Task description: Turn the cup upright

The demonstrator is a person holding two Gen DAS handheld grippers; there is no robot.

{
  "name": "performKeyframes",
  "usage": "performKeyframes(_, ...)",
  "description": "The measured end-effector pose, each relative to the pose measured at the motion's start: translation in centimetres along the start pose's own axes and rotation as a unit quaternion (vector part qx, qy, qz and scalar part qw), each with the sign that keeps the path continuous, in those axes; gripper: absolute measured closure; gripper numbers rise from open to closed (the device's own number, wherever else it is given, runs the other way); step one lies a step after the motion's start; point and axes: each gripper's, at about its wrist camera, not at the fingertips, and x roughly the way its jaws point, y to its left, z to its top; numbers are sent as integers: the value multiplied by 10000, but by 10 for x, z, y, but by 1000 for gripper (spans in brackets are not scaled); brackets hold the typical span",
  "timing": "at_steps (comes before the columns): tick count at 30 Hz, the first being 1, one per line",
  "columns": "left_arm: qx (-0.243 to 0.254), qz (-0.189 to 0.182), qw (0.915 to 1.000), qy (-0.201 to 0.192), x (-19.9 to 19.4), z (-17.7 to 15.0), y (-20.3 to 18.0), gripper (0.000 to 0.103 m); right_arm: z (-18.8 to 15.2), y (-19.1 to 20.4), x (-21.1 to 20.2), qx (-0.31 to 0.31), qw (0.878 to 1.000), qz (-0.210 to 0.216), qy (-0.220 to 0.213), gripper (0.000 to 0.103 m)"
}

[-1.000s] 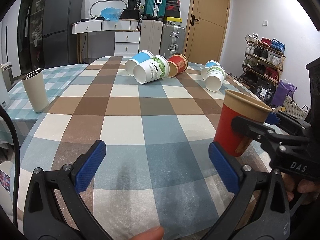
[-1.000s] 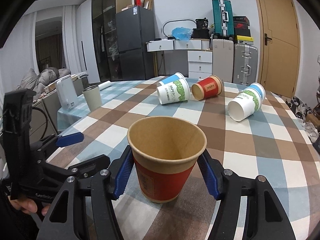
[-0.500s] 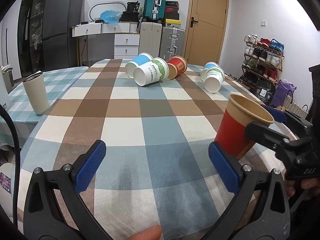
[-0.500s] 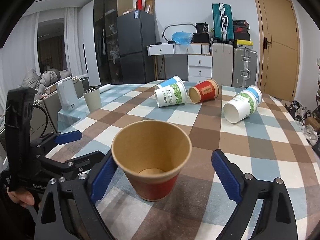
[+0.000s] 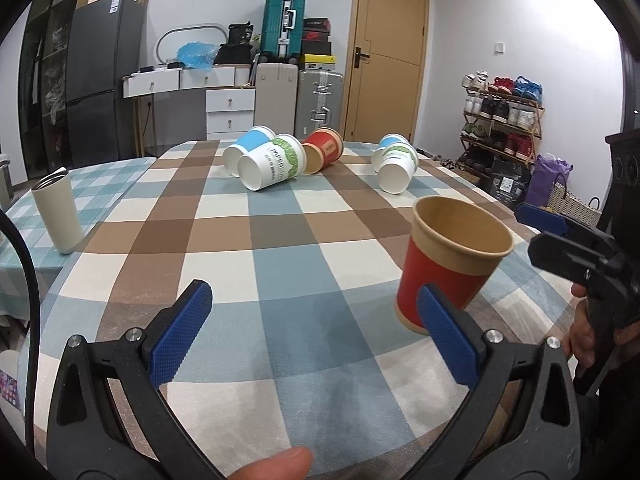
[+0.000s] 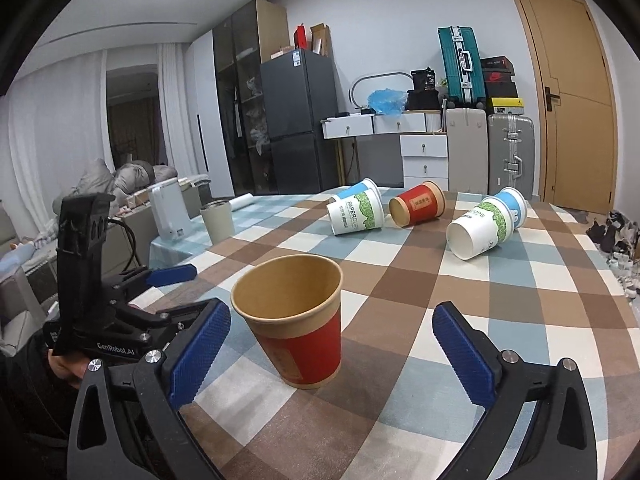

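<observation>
The red paper cup stands upright on the checked tablecloth, mouth up, with its kraft-brown band and rim at the top. The right gripper is spread wide around it — blue pads on either side, neither touching the cup wall. From the left wrist view the same cup sits just beyond the right-hand blue pad of the left gripper, which is also spread open and grasps nothing. Farther back on the table five more paper cups lie on their sides: a blue-and-white cup and a green-printed cup touching a second red cup, and a separate pair of white cups to the right. A beige tumbler stands upright at the left edge.
</observation>
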Motion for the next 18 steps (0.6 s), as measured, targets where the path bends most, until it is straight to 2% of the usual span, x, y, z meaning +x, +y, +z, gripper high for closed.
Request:
performKeyframes(10, 158, -113, 9998, -56, 1, -8, -11, 1, -4, -13, -8, 186, 9996, -5, -193, 0)
performKeyframes(18, 90, -105, 9998, -119, -3, -8, -10, 1, -6, -4, -6, -55, 9999, -10, -161, 0)
